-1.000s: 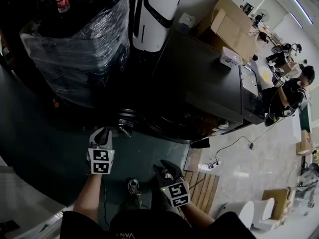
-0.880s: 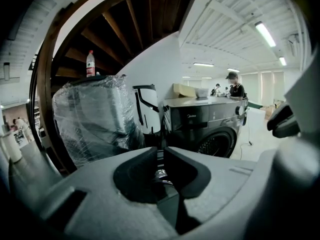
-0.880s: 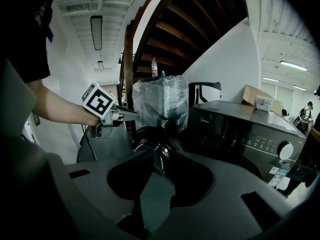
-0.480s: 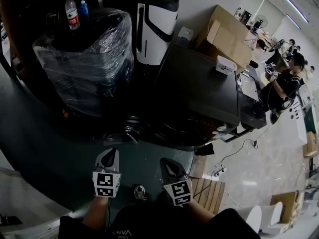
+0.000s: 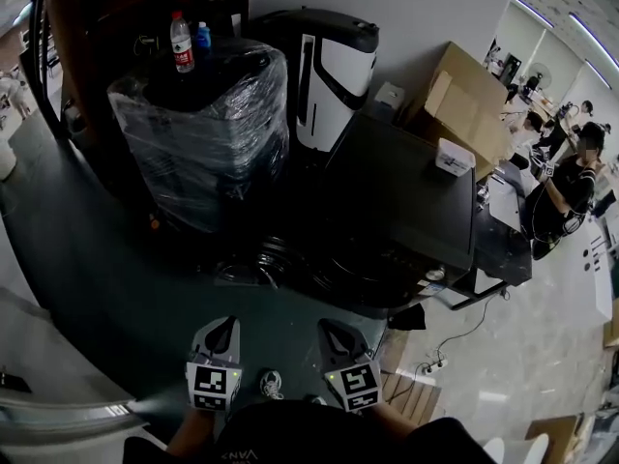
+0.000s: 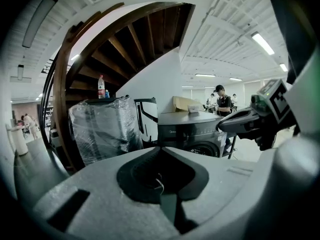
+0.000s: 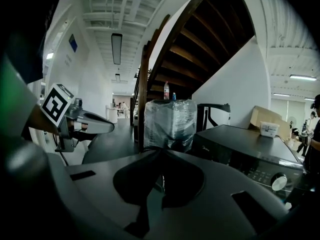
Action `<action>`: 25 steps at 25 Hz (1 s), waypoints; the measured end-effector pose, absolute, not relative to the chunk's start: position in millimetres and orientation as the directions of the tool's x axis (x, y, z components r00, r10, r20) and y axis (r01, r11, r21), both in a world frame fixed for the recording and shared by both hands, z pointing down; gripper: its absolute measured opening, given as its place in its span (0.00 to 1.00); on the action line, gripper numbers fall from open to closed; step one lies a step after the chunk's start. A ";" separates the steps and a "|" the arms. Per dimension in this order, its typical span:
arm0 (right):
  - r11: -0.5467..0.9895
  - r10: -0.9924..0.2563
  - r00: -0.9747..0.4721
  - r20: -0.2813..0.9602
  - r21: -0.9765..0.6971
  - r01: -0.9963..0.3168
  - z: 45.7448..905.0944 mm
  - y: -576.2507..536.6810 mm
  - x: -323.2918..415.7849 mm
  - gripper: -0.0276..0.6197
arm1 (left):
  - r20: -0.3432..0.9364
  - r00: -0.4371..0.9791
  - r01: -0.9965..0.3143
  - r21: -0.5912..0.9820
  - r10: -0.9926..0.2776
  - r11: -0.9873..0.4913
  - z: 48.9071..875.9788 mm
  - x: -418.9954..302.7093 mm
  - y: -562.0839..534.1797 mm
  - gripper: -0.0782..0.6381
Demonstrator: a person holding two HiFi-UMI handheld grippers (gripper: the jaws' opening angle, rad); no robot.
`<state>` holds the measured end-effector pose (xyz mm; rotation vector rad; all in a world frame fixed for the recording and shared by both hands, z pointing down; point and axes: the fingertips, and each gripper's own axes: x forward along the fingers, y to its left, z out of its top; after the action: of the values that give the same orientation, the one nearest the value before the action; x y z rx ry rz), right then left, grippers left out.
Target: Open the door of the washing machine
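The dark washing machine point(image 5: 411, 206) stands at the middle right of the head view, with its round front door point(image 5: 353, 269) shut and in shadow. My left gripper point(image 5: 221, 332) and right gripper point(image 5: 337, 333) hang side by side near the lower edge, well short of the machine and touching nothing. Both point toward it. The left gripper view has the machine point(image 6: 192, 134) straight ahead beyond the left gripper's point(image 6: 160, 148) closed, empty jaws. In the right gripper view the machine's top and control panel point(image 7: 250, 156) lie to the right of the right gripper's point(image 7: 159, 152) closed, empty jaws.
A plastic-wrapped appliance point(image 5: 203, 129) with two bottles point(image 5: 181, 42) on top stands left of the machine. A black-and-white unit point(image 5: 334, 71) is behind it. Cardboard boxes point(image 5: 474, 100) sit behind on the right. A wooden staircase point(image 6: 75, 84) rises at the left. Cables point(image 5: 440, 363) lie on the floor, and a person point(image 5: 566, 182) stands far right.
Both grippers have closed their jaws and risen, and now sit level with each other at the lower edge of the head view. The head view has tilted up and shows more of the room.
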<state>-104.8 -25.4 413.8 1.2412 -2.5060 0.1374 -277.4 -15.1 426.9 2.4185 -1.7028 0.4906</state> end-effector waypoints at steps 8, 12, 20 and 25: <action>0.665 -0.726 -0.623 0.293 0.063 -0.745 387.2 1.1 -75.5 0.05 | 0.330 0.228 -0.956 -0.101 -0.916 -0.274 404.1 -252.9 26.4 0.13; 0.671 -0.720 -0.636 0.278 0.048 -0.740 381.9 13.7 -59.9 0.05 | 0.318 0.193 -0.964 -0.113 -0.928 -0.239 404.4 -242.9 48.9 0.13; 0.715 -0.671 -0.681 0.293 0.014 -0.699 387.3 47.2 -39.8 0.05 | 0.319 0.137 -0.978 -0.108 -0.938 -0.180 399.3 -218.3 89.1 0.13; 0.736 -0.642 -0.702 0.308 -0.005 -0.677 391.7 60.9 -27.7 0.05 | 0.352 0.122 -0.983 -0.090 -0.928 -0.163 395.5 -200.8 107.0 0.13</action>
<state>-27.7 60.9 391.7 1.0323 -2.6526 0.1707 -200.8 107.0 395.5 2.2229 -1.9166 0.4945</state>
